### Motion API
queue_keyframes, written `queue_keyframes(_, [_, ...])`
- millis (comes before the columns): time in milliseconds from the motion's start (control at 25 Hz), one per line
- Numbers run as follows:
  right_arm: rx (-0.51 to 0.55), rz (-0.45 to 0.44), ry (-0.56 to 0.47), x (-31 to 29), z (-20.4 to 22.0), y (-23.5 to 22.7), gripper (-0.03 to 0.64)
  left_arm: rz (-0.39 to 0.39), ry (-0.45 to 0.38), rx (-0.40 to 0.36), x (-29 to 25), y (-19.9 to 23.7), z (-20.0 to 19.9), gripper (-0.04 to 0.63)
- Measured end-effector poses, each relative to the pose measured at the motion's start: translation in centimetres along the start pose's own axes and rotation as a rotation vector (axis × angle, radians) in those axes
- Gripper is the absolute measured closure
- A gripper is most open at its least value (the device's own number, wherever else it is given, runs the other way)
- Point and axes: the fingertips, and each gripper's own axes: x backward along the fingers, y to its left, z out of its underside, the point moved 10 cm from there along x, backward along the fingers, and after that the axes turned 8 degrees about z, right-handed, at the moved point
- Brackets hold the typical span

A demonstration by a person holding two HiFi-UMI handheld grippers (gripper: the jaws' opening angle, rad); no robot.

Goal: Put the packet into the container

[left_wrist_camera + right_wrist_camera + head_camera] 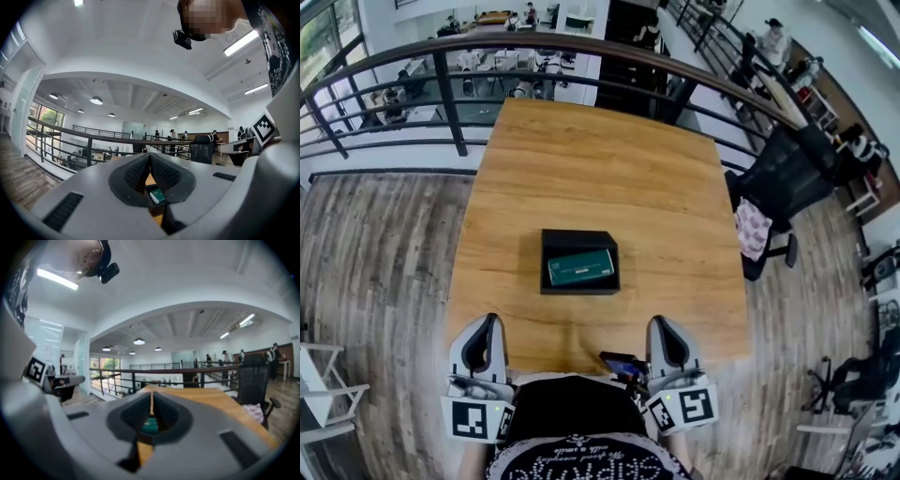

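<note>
A green packet [580, 267] lies flat inside the black rectangular container [578, 237], which sits on the wooden table [600, 159] a little nearer than its middle. My left gripper [487, 321] rests at the table's near edge, left of the container, shut with nothing between its jaws. My right gripper [661, 322] sits at the near edge on the right, also shut and empty. In the left gripper view the left gripper [150, 157] frames the packet [158, 195] below its closed tips. In the right gripper view the right gripper [151, 401] shows the packet [150, 426] as a green patch.
A dark railing [581, 47] curves past the table's far edge. A black office chair [787, 173] with a patterned cloth [753, 228] stands at the table's right side. A white chair [323, 384] is at the near left. A small dark device [620, 364] sits by my right gripper.
</note>
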Motion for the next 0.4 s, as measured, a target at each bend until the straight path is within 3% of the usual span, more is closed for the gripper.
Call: queue_keyframes(400, [0.011,0.000,-0.057,-1.2,-1.1,-0.2,0.578,0.000,-0.056,-0.021,-1.2,0.6,-0.9,0.568])
